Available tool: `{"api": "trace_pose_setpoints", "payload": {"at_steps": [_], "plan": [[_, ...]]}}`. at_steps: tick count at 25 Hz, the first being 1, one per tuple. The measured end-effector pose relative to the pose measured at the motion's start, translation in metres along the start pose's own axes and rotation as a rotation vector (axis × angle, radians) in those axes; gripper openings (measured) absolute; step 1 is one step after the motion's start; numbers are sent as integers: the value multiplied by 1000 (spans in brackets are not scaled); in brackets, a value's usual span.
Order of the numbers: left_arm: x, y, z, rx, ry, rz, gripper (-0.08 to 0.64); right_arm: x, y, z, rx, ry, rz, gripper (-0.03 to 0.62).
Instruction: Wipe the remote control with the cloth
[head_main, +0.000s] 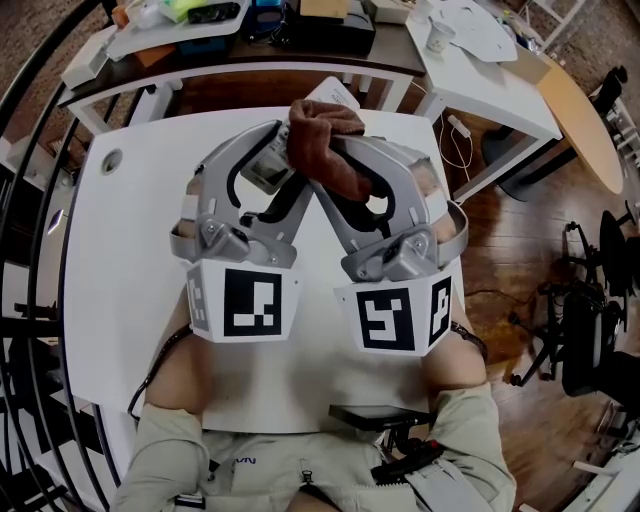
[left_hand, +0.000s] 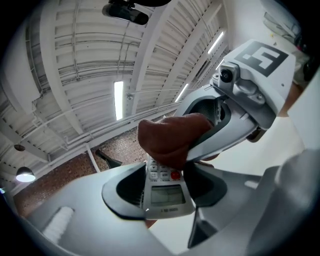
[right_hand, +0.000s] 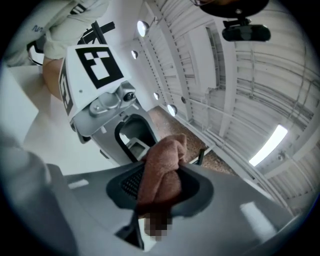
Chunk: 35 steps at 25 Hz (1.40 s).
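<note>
In the head view both grippers are raised over the white table (head_main: 120, 260), tips meeting at its far side. My left gripper (head_main: 272, 152) is shut on a grey-white remote control (head_main: 266, 170). In the left gripper view the remote (left_hand: 165, 192) sits between the jaws, its screen and buttons facing up. My right gripper (head_main: 338, 150) is shut on a bunched brown cloth (head_main: 325, 140). That cloth (left_hand: 172, 137) lies on the remote's far end, over the upper buttons. Seen from the right gripper view, the cloth (right_hand: 160, 172) fills the gap between the jaws, with the left gripper (right_hand: 107, 107) just beyond.
A white flat object (head_main: 335, 92) lies at the table's far edge and a round cable hole (head_main: 110, 158) is at its far left. A cluttered desk (head_main: 230, 30) stands behind, another white table (head_main: 490, 80) to the right. A black chair (head_main: 590, 330) stands on the wooden floor.
</note>
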<state>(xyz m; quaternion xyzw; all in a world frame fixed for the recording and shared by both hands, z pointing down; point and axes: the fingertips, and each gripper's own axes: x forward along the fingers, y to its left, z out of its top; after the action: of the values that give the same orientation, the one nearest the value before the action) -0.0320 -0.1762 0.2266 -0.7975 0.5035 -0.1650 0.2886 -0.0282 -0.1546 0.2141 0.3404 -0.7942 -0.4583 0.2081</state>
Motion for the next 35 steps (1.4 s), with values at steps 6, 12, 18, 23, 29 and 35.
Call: {"api": "trace_pose_setpoints", "payload": {"at_steps": [6,12,18,23,29,35], "plan": [[3,-4,-5,25,14,-1,245,-1,10,6,-11,-42,53,115],[3,-3,-4,14,5,-7,245,-1,8,8,60,-85,77,115],[0,6,0,-54,-26,-9,245,-6,-10,11,162,-136,14,117],[-3,23,6,-114,-64,33,245,-15,-39,0,285,-152,-108,118],[-8,47,-3,-329,-88,107,245,-20,-68,-20,486,-175,-196,118],[-7,59,-23,-424,-51,126,245,-18,-75,-32,517,-163,-236,118]]}}
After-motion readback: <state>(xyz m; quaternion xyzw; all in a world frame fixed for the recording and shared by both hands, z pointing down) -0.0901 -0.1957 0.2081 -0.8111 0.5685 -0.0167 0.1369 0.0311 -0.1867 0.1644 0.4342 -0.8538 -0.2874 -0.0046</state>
